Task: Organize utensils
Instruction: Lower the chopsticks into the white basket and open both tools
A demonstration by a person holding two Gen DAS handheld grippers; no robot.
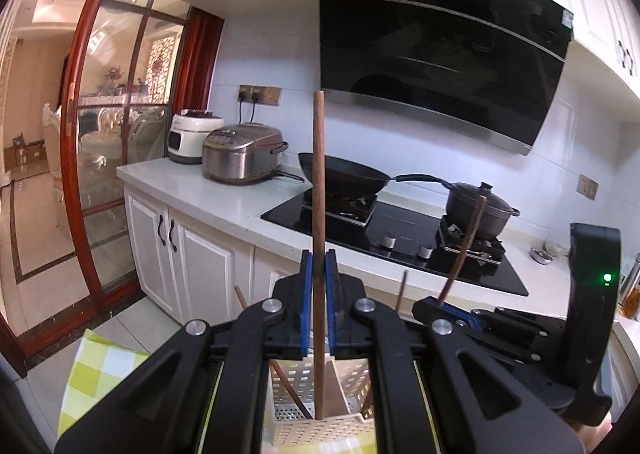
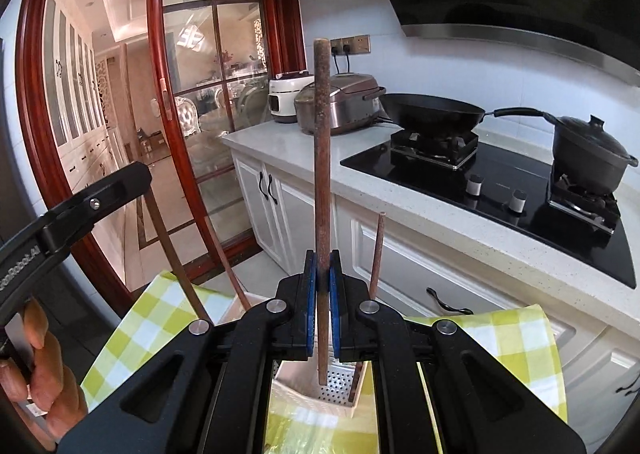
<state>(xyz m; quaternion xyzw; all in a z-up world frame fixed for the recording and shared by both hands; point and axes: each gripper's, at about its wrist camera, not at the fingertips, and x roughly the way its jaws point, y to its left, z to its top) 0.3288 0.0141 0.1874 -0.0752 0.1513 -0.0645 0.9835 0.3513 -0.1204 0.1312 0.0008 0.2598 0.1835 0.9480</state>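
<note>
Left wrist view shows the left tongs (image 1: pixel 319 274) clenched on 1 brown chopstick (image 1: pixel 319 190) that stands nearly upright, its lower end reaching down toward the white perforated holder (image 1: pixel 320 426) directly beneath the pads. Off to that tool's right, the right tongs (image 1: pixel 448 304) pinch a 2nd, thinner-looking stick (image 1: pixel 466 246) that leans away. In the right wrist view the right tongs (image 2: pixel 323 286) are likewise clamped on their own chopstick (image 2: pixel 322 158), with the holder (image 2: pixel 340 386) just below and a green checked cloth (image 2: pixel 516 338) spread on either side; the person's hand (image 2: pixel 38 370) on the other handle sits at far left. More sticks already stand in the holder beside the pads. My worry is that each stick is gripped low with a long free end above, so it could pivot between the pads and miss the compartment, or knock the sticks already standing there. A tip catching the holder's rim could also tip it over.
</note>
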